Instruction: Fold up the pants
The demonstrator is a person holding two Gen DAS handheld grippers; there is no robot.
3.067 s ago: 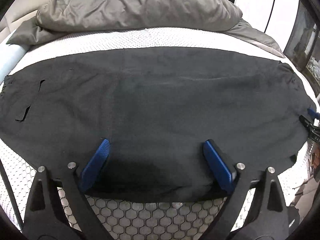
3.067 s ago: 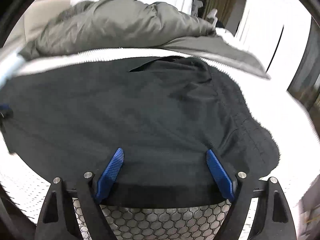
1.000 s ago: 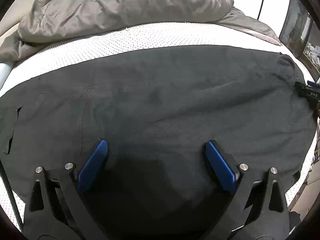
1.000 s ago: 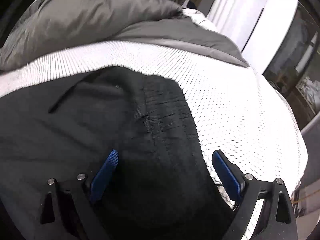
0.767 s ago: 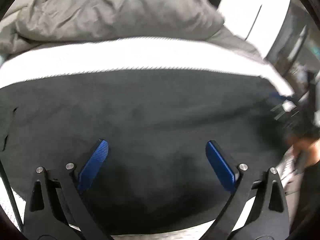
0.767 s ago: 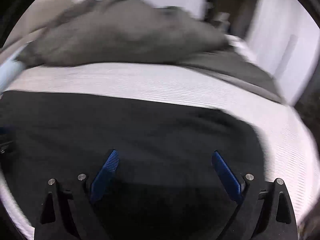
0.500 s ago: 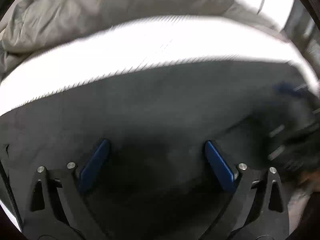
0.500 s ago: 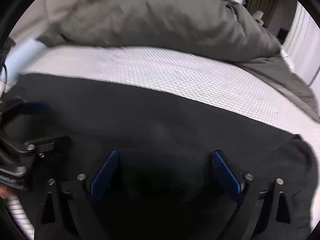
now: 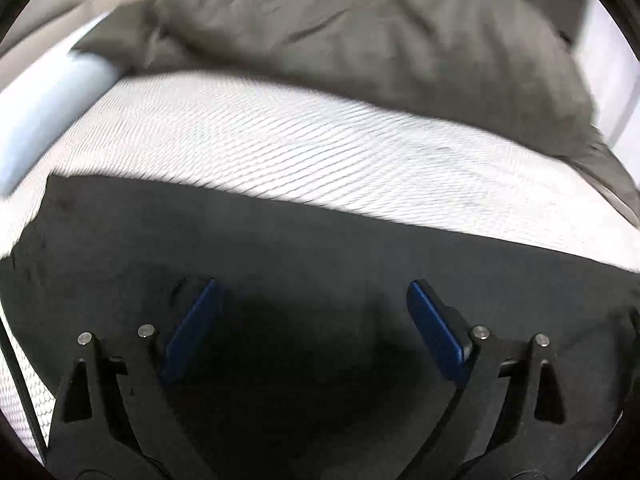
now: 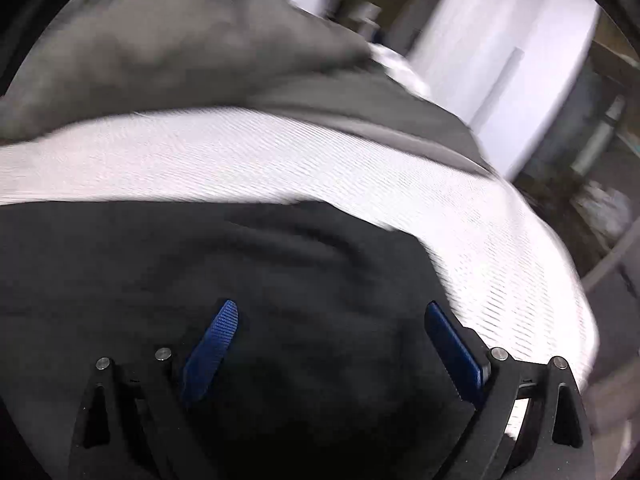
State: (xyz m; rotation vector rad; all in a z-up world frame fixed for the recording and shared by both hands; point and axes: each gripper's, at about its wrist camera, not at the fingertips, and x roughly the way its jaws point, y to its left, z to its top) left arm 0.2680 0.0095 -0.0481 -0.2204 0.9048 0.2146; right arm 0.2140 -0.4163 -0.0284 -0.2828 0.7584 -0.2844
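Black pants (image 9: 320, 252) lie flat on a white mesh-pattern mattress (image 9: 300, 148). In the left wrist view my left gripper (image 9: 312, 300) is open and empty just above the pants, blue pads wide apart. In the right wrist view the pants (image 10: 200, 264) fill the lower left, with their right end near the mattress (image 10: 440, 200) edge. My right gripper (image 10: 332, 320) is open and empty above that end. Both views are motion-blurred.
A crumpled grey duvet (image 9: 360, 32) lies along the far side of the bed, also in the right wrist view (image 10: 160, 48). A pale blue bolster (image 9: 44, 108) is at far left. White wardrobe doors (image 10: 500, 60) and dim furniture stand beyond the bed's right edge.
Both grippers have swung over the pants and stayed open. The left view has shifted toward the pants' left end; the right view has swung back to their right end. The other gripper has left each view.
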